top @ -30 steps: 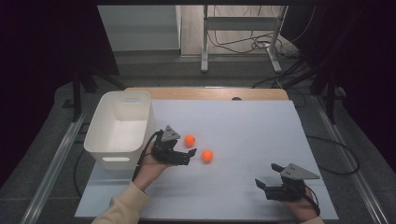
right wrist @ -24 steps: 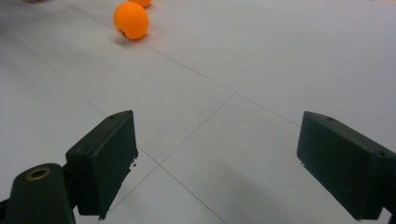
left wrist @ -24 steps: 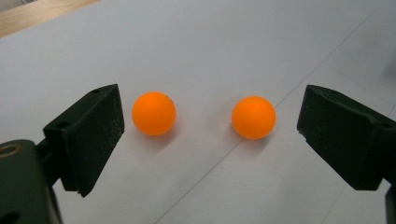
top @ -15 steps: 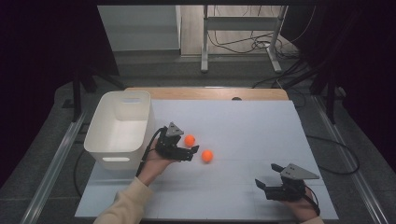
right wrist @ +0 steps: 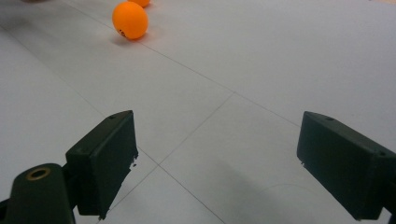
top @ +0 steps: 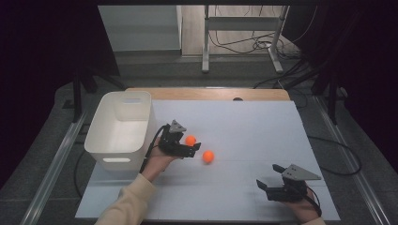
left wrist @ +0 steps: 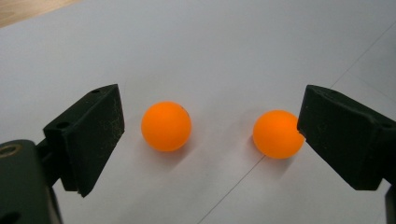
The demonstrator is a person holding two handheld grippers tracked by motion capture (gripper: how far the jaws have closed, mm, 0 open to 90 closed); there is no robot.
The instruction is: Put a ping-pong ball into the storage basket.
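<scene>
Since a second ago the left gripper has slid forward toward one o'clock, and its wide-apart jaws now straddle the nearer orange ball instead of sitting short of it. From the left gripper view that ball lies between the jaws, closer to the left one and touching neither, while the second ball sits partly behind the right jaw, farther out. On the table the second ball rests at about four o'clock from the first, near it but apart. Both are on the white tabletop, none in the white bin at nine o'clock. The right gripper is parked at the near right, jaws spread and empty. I'd say a pinch on the nearer ball comes next; the risk is nudging its neighbour.
</scene>
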